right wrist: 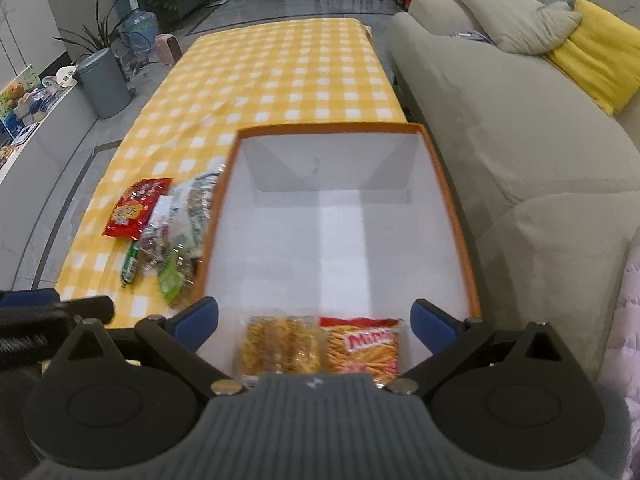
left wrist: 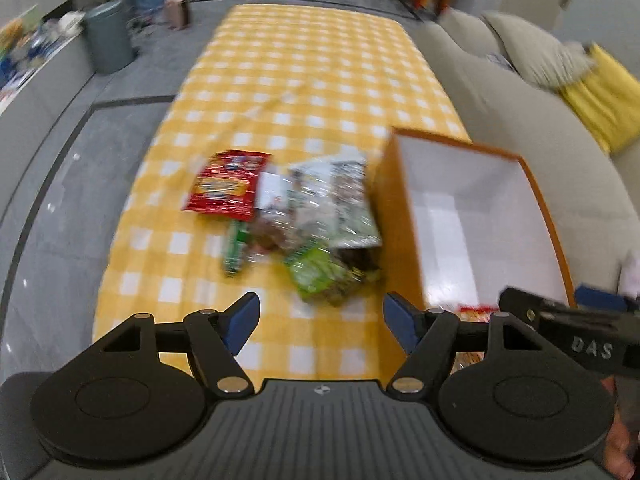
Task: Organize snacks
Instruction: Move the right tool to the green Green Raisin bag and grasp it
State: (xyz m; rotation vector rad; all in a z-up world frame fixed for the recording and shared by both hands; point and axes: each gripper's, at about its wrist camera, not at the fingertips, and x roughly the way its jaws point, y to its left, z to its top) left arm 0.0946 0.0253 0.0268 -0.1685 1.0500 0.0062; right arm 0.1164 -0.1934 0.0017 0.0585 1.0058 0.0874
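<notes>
Orange-walled box [right wrist: 452,208] holds two packs at its near end; loose snack pile [left wrist: 296,220] lies just left of it, ahead of left claw [left wrist: 321,322]. Left claw nearer; both claws, incl. right claw [right wrist: 315,320], wide open, empty.

The right gripper [left wrist: 592,336] reads "DAS"; the red snack bag [right wrist: 362,346] shows blurred lettering.

Snack pile [left wrist: 288,220] motion-blurred (labels unreadable); boxed packets [right wrist: 320,346] partly hidden.
</notes>
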